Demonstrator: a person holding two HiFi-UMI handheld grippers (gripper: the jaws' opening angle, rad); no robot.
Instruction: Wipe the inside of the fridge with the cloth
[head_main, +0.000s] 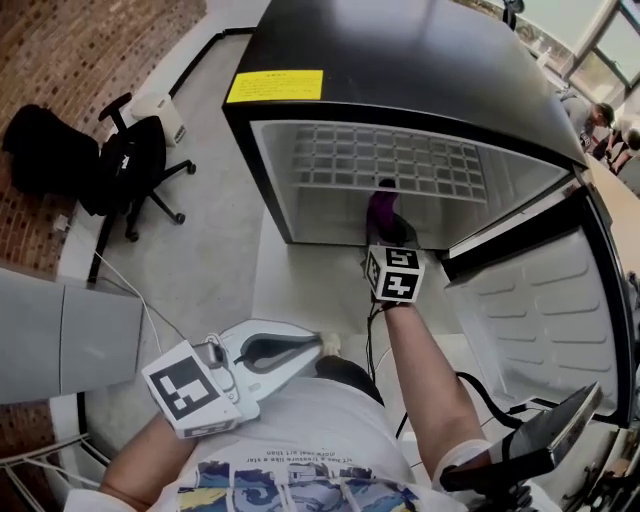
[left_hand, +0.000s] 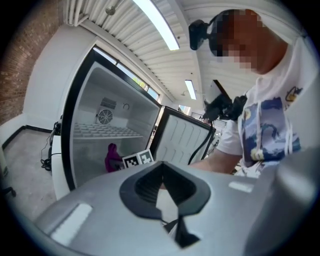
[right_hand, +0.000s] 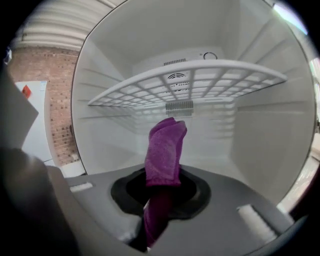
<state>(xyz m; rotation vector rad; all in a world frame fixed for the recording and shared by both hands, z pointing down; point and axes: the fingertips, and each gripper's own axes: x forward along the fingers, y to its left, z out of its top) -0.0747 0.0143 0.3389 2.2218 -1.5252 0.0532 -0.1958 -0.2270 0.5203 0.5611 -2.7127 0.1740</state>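
We reach our right tongs (right_hand: 161, 202), pinching the purple cloth (right_hand: 165, 147) upright, inside the open fridge (head_main: 400, 70) below its wire shelf (right_hand: 200, 75), our left tongs (left_hand: 172, 220) pressed together, empty, outside the fridge.

Fridge (head_main: 400, 60) is seen open, door (head_main: 540, 300) swung out to the right. Purple cloth (head_main: 383, 208) is gripped by right tongs (head_main: 388, 238) inside, under wire shelf (head_main: 390, 160). Left tongs (head_main: 305, 350) held low, outside fridge.

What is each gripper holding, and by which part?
The right gripper holds the purple cloth by its lower end, with the upper end standing free. The left gripper holds nothing.
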